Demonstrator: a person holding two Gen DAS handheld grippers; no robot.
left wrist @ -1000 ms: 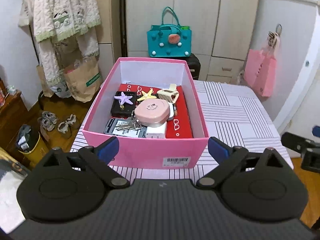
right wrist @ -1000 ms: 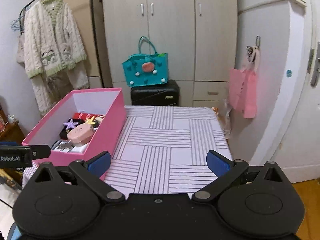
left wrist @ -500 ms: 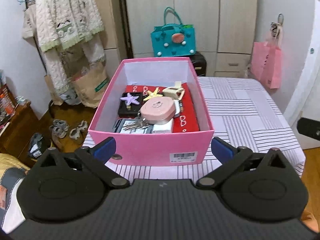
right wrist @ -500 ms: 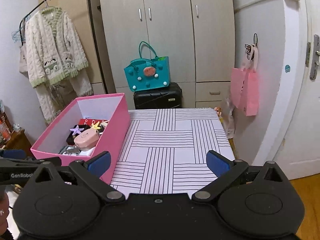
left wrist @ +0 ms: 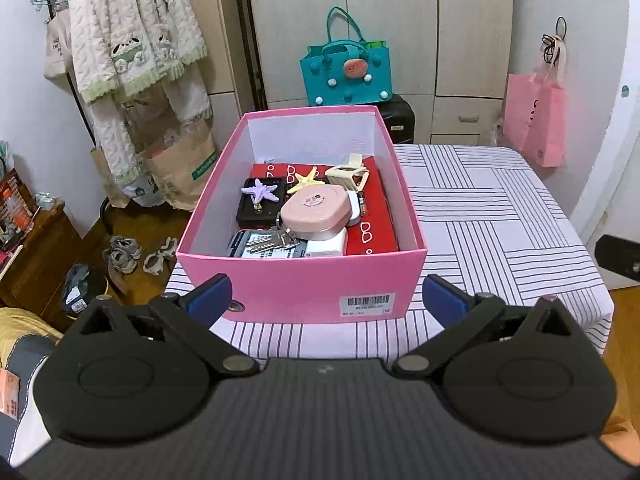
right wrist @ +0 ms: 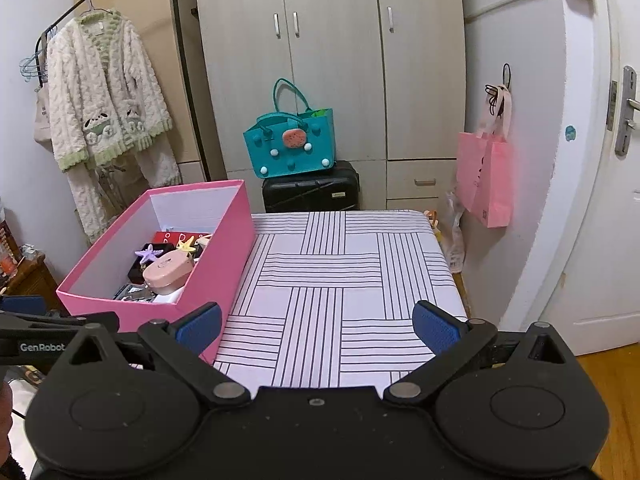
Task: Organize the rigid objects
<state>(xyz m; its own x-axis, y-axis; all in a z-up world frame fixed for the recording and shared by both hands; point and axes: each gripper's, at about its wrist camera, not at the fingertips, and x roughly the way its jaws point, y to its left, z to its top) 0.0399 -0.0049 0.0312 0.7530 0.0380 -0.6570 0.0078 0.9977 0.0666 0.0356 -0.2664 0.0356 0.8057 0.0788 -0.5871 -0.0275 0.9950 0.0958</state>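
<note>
Left gripper [left wrist: 324, 295] open, pink box [left wrist: 304, 280] holding trinkets

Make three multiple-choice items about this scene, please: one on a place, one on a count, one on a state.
1. Where does the pink cardboard box stand?
A. on the floor
B. on the striped tablecloth, near its left edge
C. on the black suitcase

2. How many star-shaped clips lie in the box?
A. two
B. four
C. none

3. How are the left gripper and the right gripper?
A. both shut on keys
B. one holds the round pink case
C. both open and empty

Answers:
1 B, the right wrist view shows the box on the cloth's left side.
2 A, a purple starfish clip and a yellow starfish clip.
3 C, the blue pads stand wide apart with nothing between them.
</note>
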